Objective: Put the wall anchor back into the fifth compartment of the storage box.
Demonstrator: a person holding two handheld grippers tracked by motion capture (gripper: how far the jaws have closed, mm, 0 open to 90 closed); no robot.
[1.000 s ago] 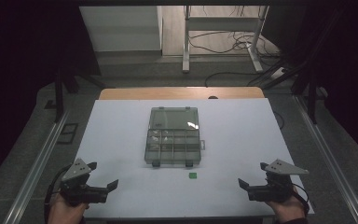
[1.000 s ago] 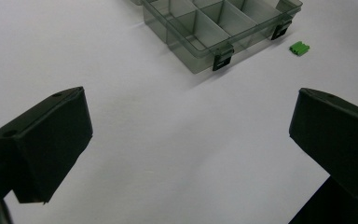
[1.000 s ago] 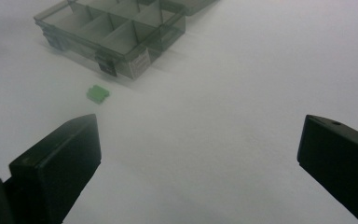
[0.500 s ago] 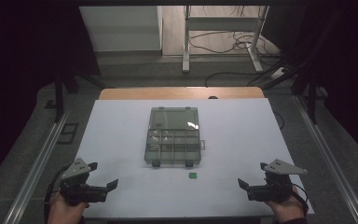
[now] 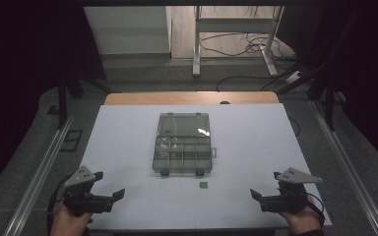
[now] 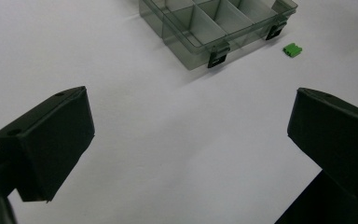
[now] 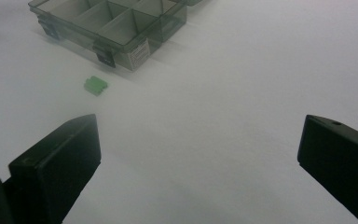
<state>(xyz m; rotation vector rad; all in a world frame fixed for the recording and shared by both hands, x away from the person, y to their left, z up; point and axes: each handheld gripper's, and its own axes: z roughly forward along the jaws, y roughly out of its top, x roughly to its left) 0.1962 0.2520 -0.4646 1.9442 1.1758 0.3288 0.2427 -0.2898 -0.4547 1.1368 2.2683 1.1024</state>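
The green block [image 5: 204, 185] lies on the white table [image 5: 128, 147], just near of the clear box [image 5: 182, 142], a little right of the box's near-right latch and apart from it. In the right gripper view the block [image 7: 95, 85] sits far and to the left of my jaws; in the left gripper view it [image 6: 292, 49] sits far and to the right. So it lies between my two hands, toward the middle of the table and farther out than both.

The box stands open, its lid folded back flat on the far side, and its compartments look empty, though the smoky plastic and dim light make me less than sure of that.

The block's long axis is hard to read at this size; from the right gripper view it seems slightly longer than wide, running roughly left to right across the table.

My right gripper [image 5: 260, 197] hovers at the near right edge, jaws spread wide with nothing between them. My left gripper [image 5: 112, 197] is at the near left edge, likewise spread and empty. Both point inward toward the centre.

The right one is clearly nearer the block, so I judge it the better hand for the pick: forward and to the left, then down over the block, with the box just beyond.
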